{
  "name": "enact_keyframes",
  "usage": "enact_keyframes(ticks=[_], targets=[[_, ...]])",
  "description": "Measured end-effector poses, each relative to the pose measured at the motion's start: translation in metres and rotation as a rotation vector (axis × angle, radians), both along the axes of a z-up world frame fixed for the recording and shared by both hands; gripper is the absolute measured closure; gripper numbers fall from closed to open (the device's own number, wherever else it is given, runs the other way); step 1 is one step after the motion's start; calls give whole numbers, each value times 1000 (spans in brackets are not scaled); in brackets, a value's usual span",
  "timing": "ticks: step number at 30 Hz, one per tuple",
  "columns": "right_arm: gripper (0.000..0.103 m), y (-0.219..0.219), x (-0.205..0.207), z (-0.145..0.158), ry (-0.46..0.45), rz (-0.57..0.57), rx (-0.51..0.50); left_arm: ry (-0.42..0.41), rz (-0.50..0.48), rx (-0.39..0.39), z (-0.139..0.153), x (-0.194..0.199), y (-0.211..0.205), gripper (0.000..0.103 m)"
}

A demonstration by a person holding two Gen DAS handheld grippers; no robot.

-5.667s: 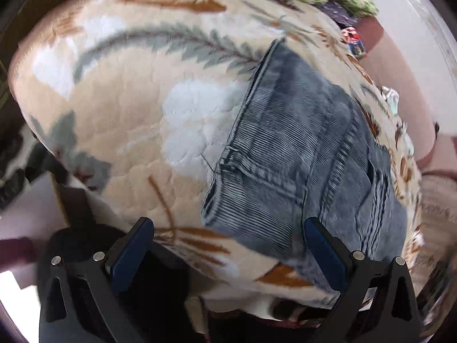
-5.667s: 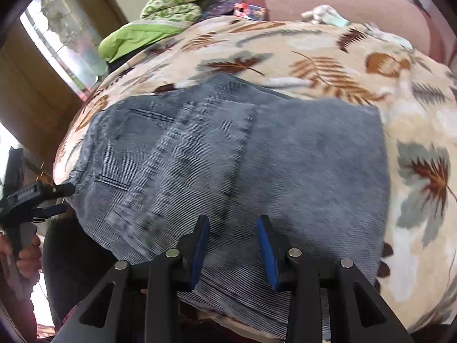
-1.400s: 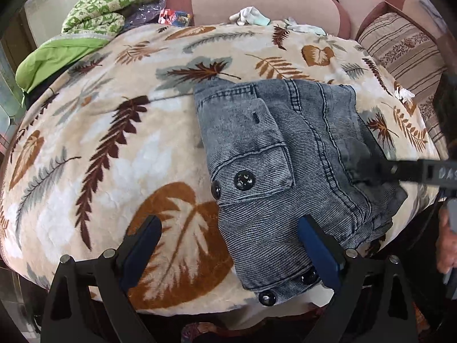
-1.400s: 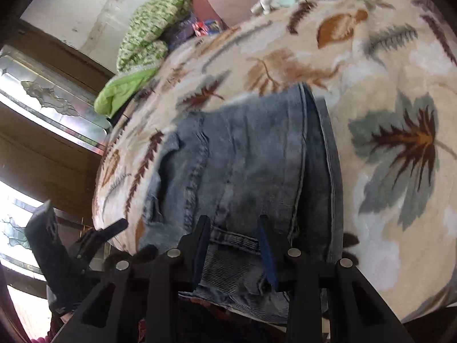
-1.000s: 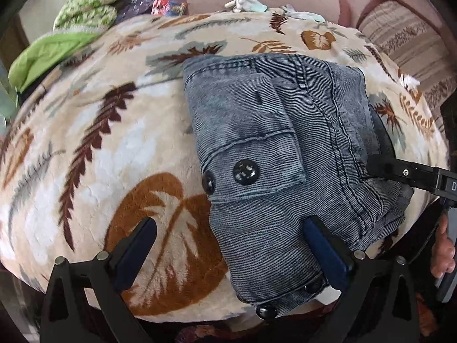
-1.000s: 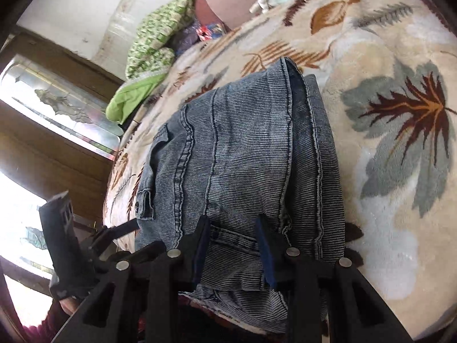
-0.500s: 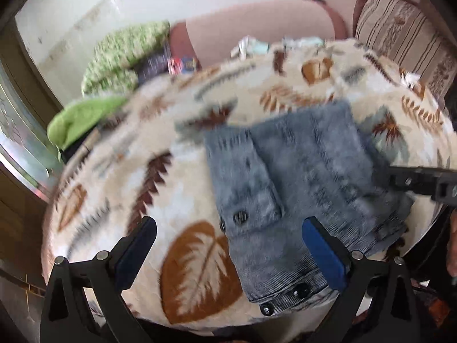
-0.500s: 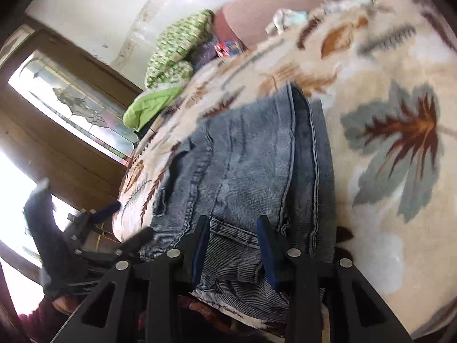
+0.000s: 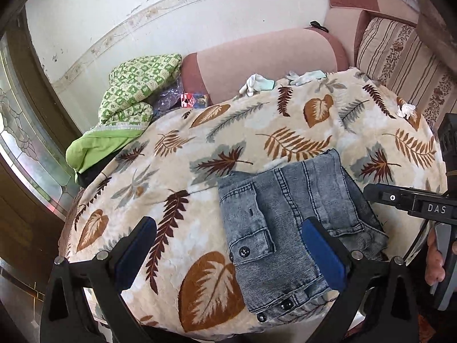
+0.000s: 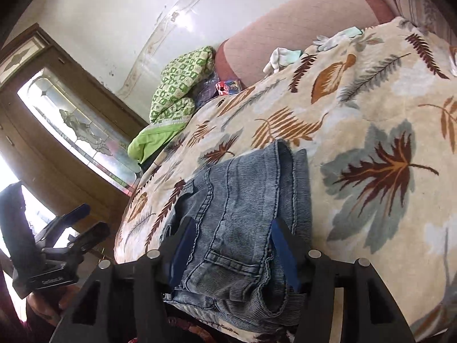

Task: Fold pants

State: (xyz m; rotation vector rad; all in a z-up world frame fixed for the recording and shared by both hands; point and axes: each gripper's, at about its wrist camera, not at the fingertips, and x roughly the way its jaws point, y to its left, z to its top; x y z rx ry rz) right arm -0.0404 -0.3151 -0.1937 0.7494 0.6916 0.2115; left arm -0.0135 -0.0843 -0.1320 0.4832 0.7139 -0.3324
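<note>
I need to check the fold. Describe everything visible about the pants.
The pants are faded grey-blue ribbed denim, folded into a compact stack with a flap pocket and dark buttons on top. They lie flat near the front edge of the leaf-print blanket. The right tool is opening, straddling their near edge; nothing pinches them.
</note>
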Motion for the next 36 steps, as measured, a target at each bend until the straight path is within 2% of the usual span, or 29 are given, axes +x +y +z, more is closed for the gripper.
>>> enact_keyframes(ticks=[10, 19, 22, 28, 32, 36], targets=[[43, -8, -3, 1, -11, -28, 23, 4, -9, 16, -1, -3, -9, 1], [42, -12, -7, 2, -13, -45, 28, 27, 6, 44, -13, 3, -9, 1], [41, -12, -7, 2, -5, -50, 17, 45, 22, 49, -19, 8, -7, 1], [41, -5, -4, 2, -3, -35, -10, 131, 78, 21, -37, 27, 9, 1], [41, 6, 7, -10, 78, 2, -39, 190, 139, 41, -61, 42, 19, 1], [40, 14, 18, -28, 195, 21, -80, 263, 149, 91, -93, 48, 21, 1]])
